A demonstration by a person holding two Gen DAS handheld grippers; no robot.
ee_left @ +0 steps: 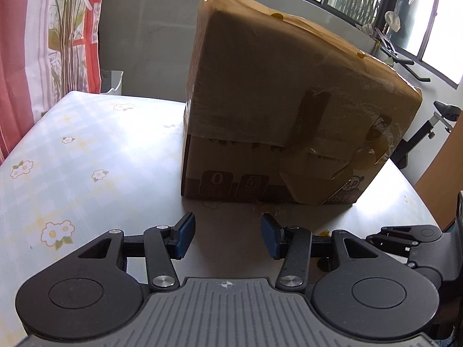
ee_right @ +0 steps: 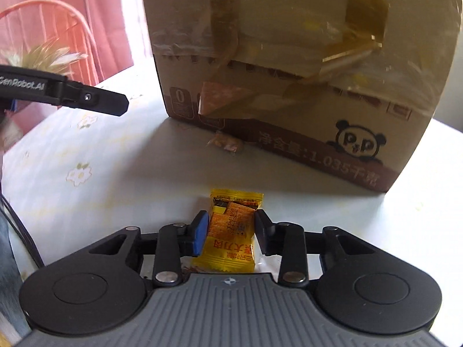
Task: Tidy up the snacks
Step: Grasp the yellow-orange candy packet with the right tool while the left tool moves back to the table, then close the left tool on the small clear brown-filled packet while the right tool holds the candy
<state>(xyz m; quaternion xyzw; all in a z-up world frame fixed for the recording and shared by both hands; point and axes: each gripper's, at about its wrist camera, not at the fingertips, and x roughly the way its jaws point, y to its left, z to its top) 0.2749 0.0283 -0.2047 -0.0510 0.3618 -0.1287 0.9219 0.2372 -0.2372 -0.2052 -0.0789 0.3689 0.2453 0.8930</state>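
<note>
A taped brown cardboard box (ee_left: 277, 110) stands on the table, also in the right wrist view (ee_right: 289, 72). My left gripper (ee_left: 227, 231) is open and empty, just in front of the box's near face. My right gripper (ee_right: 231, 225) is closed on a yellow and orange snack packet (ee_right: 231, 228), held between its fingers above the table in front of the box. A small clear-wrapped candy (ee_right: 225, 143) lies on the table against the box's bottom edge. The left gripper's arm (ee_right: 86, 98) shows at the left of the right wrist view.
The table has a pale checked cloth with flowers (ee_left: 72, 159). A red patterned curtain (ee_left: 43, 43) hangs at the left. Windows and exercise equipment (ee_left: 434, 121) stand behind the box at the right. A pink wire chair back (ee_right: 52, 29) is at the left.
</note>
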